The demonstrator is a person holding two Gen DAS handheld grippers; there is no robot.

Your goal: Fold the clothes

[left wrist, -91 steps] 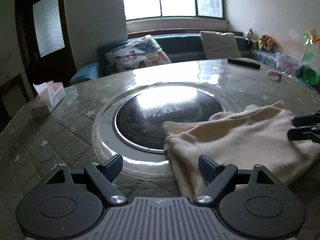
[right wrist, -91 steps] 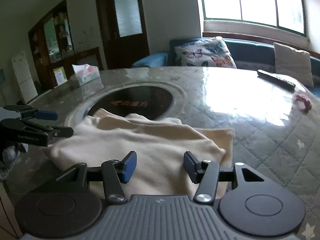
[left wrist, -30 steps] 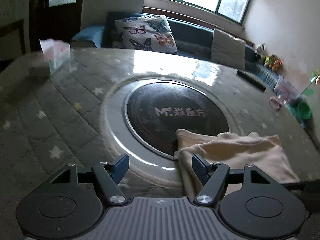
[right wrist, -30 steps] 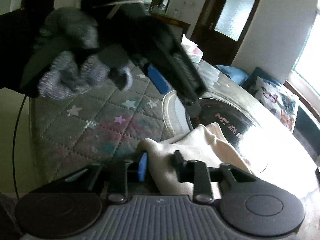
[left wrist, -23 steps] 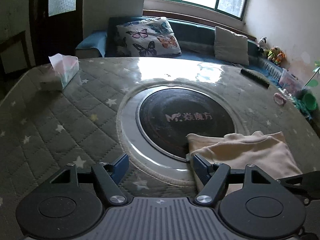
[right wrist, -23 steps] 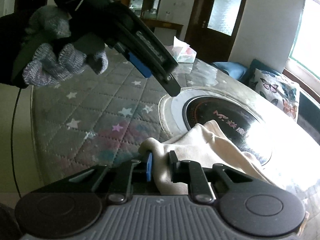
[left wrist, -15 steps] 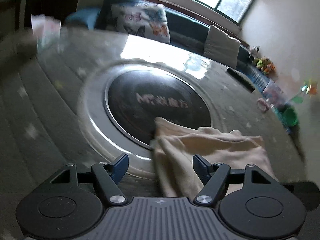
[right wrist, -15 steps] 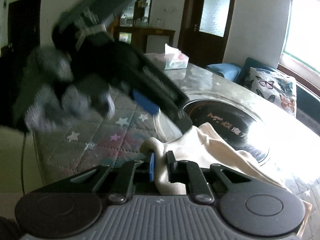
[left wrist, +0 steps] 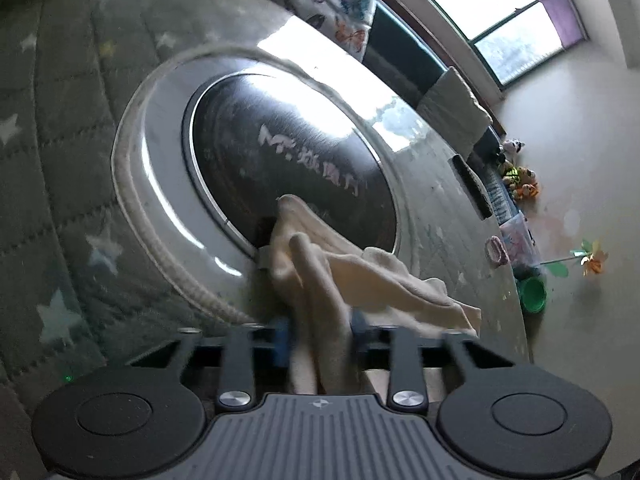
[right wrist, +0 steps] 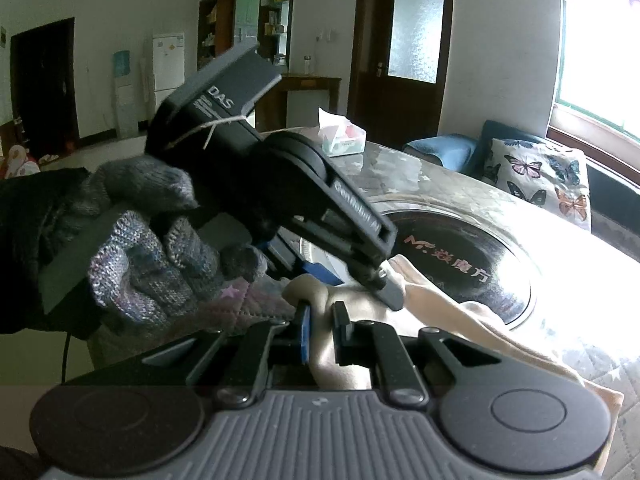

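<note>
Gripping the cream garment point(left wrist: 320, 280) at two neighbouring points of its near edge, both claws were engaged. The right claw point(right wrist: 320, 334) stood clamped on a gathered ridge of the cloth, pads pressed to it. The left claw point(left wrist: 320, 338) was closing, with a thick fold of the same cloth between its fingers; in the right wrist view its tips met the fabric at about twelve o'clock from the right claw, just beside it. A gloved hand point(right wrist: 152, 248) carried the left tool.

Judgement: the step in hand appeared to be securing an edge before lifting it over. It would be done well by letting the left claw finish its bite before any pull, taking one layer rather than a bunch, and keeping the two holds level so the edge stayed straight.

The garment lay on the worktop point(left wrist: 52, 160), a round one under a quilted, star-printed cover, its far corner resting on the dark inset disc point(left wrist: 288, 152) at the centre. A tissue box point(right wrist: 342, 136) stood at the far rim. Beyond were a butterfly-print cushion point(right wrist: 536, 176) on a blue sofa, a bright window point(left wrist: 500, 12) and a dark door point(right wrist: 404, 48).
</note>
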